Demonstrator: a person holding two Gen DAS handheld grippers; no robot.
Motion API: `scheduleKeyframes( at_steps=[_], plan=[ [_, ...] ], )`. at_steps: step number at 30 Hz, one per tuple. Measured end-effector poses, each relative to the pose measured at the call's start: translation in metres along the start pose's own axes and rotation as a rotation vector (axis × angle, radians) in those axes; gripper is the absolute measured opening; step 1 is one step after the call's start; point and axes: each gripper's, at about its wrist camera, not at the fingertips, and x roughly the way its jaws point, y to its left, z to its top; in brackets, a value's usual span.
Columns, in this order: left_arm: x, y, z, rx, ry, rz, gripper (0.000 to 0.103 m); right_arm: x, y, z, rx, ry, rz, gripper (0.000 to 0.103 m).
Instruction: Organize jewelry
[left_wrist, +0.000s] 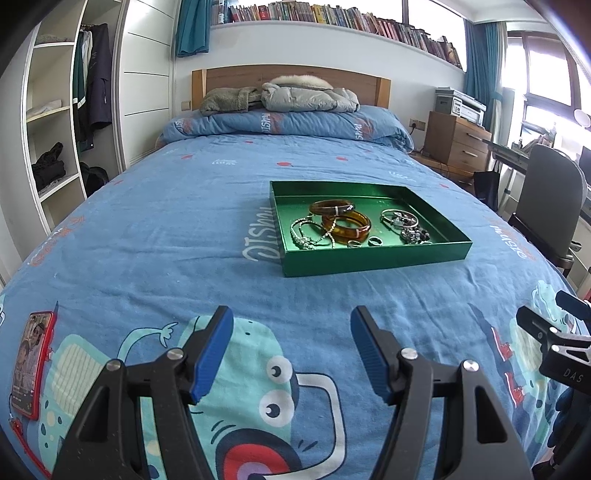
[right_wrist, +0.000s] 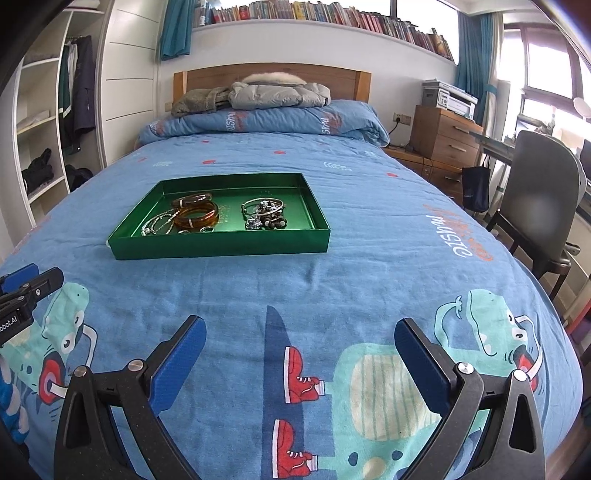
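Green tray (left_wrist: 373, 258) sits on the bed (left_wrist: 184, 221), on the blue cartoon-print cover, roughly mid-bed; all jewelry is inside it. Two amber bangles (left_wrist: 345, 223) lie w/ one partly over the other near tray centre. Silver chain bracelets (left_wrist: 308, 232) touch them on the left side. Two small rings (left_wrist: 369, 242) sit just in front of the bangles, near the tray's front wall. On the right part of the tray a silver bangle (left_wrist: 397, 216) overlaps a beaded bracelet pile (left_wrist: 417, 234); can't tell how many pieces are in that pile.

Left tool (left_wrist: 291, 350) hovers low over the cover near the foot of the bed, blue pads spread wide, nothing between them. Right tool (right_wrist: 299, 354) likewise, released, jaws wide apart, empty, above the red-sneaker print. Both are well apart from the tray: it's ahead-right of the left one, ahead-left of the right one. Phone (left_wrist: 31, 363) in a red case lies on the cover at far left.
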Motion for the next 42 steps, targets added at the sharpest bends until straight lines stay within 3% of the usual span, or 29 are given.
scheduleKeyframes(
  at_steps=[17,42],
  plan=[
    [-0.002,-0.005,0.001,0.001,-0.007,0.008,0.064,-0.001,0.007,0.001,-0.028,-0.014,0.023,0.101],
    [-0.013,-0.015,0.003,0.006,-0.030,0.008,0.064,-0.013,-0.015,0.008,-0.009,-0.038,-0.018,0.101]
  ],
)
